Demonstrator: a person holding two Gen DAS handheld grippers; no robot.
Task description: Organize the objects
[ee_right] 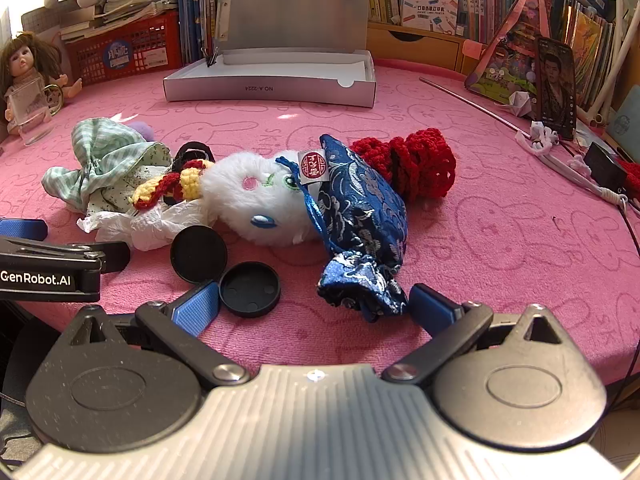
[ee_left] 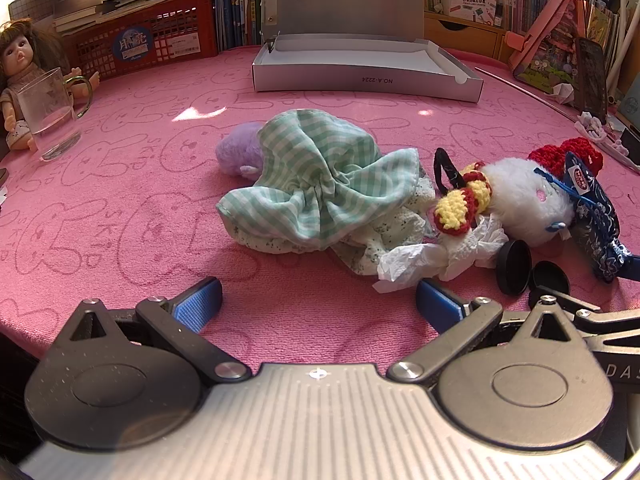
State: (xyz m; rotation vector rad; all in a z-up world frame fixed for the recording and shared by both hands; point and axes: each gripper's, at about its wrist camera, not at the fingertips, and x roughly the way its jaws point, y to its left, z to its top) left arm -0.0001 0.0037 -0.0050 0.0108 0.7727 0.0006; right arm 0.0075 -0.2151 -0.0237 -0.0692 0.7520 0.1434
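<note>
Clutter is lying in one heap mid-cloth: one green gingham cloth (ee_left: 320, 184), one lilac plush (ee_left: 238, 154) peeking out behind it, one white fluffy toy (ee_right: 256, 200), one blue brocade pouch (ee_right: 360, 216), one red crochet piece (ee_right: 416, 164), one crumpled tissue (ee_right: 148, 222), two black round lids (ee_right: 224, 272), one leaning on the other. Left gripper (ee_left: 318, 300) is hovering with jaws spread fully, gripping nothing; right gripper (ee_right: 314, 306) likewise wide and empty, the pouch's end just beside its right finger. One open grey box (ee_left: 360, 68) is sitting behind the heap. One doll (ee_left: 18, 80) and one glass mug (ee_left: 50, 114) are standing at left. Pink bunny-print cloth (ee_left: 120, 220) is covering the table; bookshelves are crowding the back.
</note>
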